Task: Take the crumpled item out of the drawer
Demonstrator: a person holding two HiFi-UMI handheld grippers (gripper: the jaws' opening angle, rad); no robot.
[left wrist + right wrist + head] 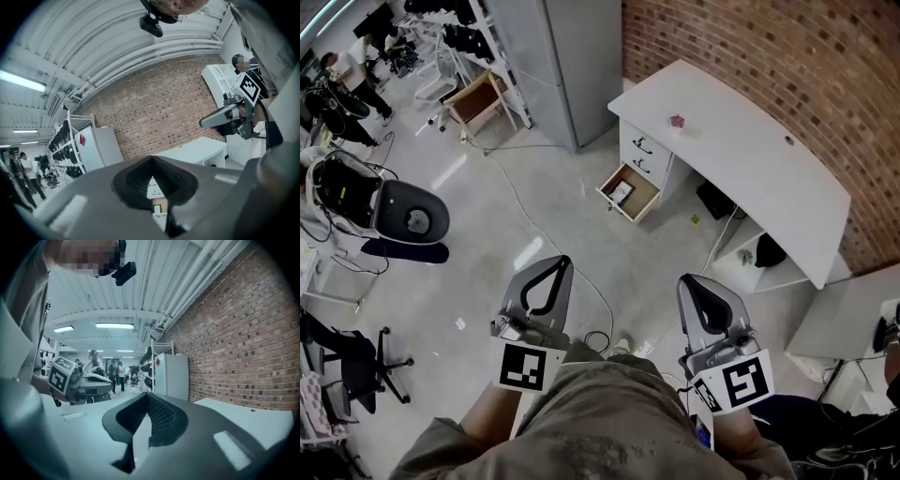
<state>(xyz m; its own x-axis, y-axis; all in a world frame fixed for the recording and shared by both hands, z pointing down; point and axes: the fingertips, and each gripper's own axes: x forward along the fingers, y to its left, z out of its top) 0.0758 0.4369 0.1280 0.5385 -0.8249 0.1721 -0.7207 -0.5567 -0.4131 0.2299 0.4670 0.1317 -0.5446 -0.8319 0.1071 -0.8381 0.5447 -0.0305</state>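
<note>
The white desk (pixel 769 169) stands against the brick wall, well ahead of me. Its lowest drawer (pixel 629 191) is pulled open, with pale and dark contents (pixel 620 192) too small to make out. A small pink crumpled thing (pixel 677 121) lies on the desk top. My left gripper (pixel 555 265) and right gripper (pixel 695 282) are held close to my body, far from the desk, jaws together and holding nothing. In the left gripper view, the shut left gripper (pixel 152 159) frames the open drawer (pixel 158 206). The right gripper (pixel 146 395) points along the wall.
A grey cabinet (pixel 565 66) stands left of the desk, with a wooden crate (pixel 478 99) beyond it. Cables (pixel 546 239) trail across the floor towards me. A black bag (pixel 769 251) sits under the desk. An office chair (pixel 358 367) is at my left.
</note>
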